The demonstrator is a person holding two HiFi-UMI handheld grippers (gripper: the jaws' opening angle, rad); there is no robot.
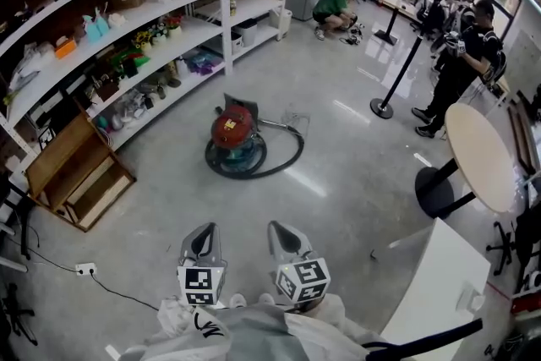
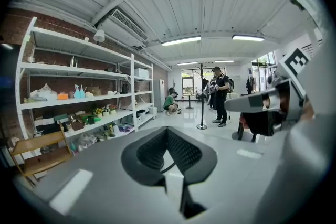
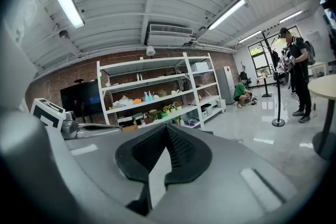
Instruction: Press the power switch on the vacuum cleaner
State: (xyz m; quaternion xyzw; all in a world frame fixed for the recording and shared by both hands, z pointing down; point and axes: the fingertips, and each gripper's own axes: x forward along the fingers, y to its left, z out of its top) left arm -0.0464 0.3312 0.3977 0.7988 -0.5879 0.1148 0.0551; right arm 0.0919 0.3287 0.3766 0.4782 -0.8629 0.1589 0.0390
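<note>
Head view: both grippers are held low and side by side above a grey polished floor.
Left gripper (image 1: pixel 203 237): clenched, jaw tips meeting, nothing between them.
Right gripper (image 1: pixel 286 234): just beside the left one, also clenched tip to tip and empty.
Vacuum cleaner (image 1: pixel 236 134): stands on the floor well ahead of both grippers, roughly in line with the gap between them; neither touches it.
Its look: round canister with a red domed top and a dark teal base.
Hose (image 1: pixel 290 150): black, curling along the floor round the canister's right side.
Power switch: too small to make out.
Shelving (image 1: pixel 127 23): white, ahead and left of the left gripper.
Round table (image 1: pixel 482 158): ahead and right of the right gripper.
</note>
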